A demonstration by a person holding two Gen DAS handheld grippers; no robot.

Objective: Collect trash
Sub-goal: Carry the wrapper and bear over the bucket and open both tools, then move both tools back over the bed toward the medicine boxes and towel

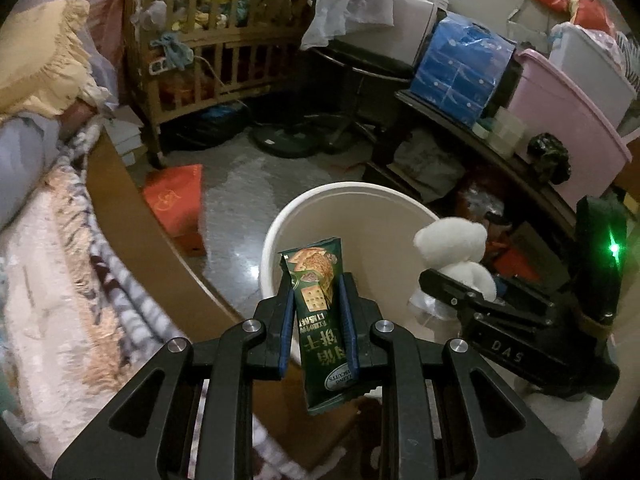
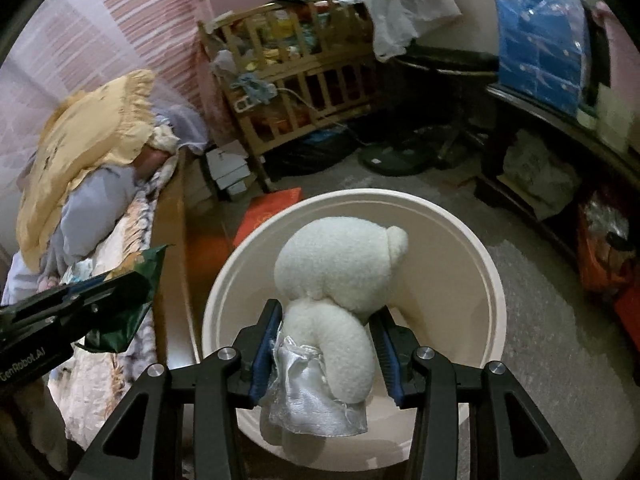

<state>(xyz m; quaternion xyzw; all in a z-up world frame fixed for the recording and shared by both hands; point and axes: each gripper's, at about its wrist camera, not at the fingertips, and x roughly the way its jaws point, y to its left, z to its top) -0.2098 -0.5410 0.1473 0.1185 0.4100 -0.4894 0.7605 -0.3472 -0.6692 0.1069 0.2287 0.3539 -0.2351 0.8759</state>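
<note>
Dark green biscuit wrapper (image 1: pixel 318 312) printed with tan crackers and white lettering; cream-white plush toy (image 2: pixel 340 280) with silvery satin cloth; off-white bin (image 2: pixel 490 280); black grippers with blue finger pads (image 1: pixel 287 328); yellow frilled pillow (image 2: pixel 84 152); orange-red box (image 1: pixel 176 200); blue bag (image 1: pixel 460 76); pink tub (image 1: pixel 560 120).

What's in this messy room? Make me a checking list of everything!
Surface: grey floor, shiny in places.
Job's things: white bucket, open; green biscuit wrapper; white plush toy with a silvery cloth.
Clutter: orange bag on the floor; wooden crib full of things; blue pack and pink tub on a shelf.
Grippers: left gripper shut on the wrapper; right gripper shut on the toy, over the bucket.
Cables: a thin cord hangs from the crib.
Surroundings: bed with yellow pillow.
</note>
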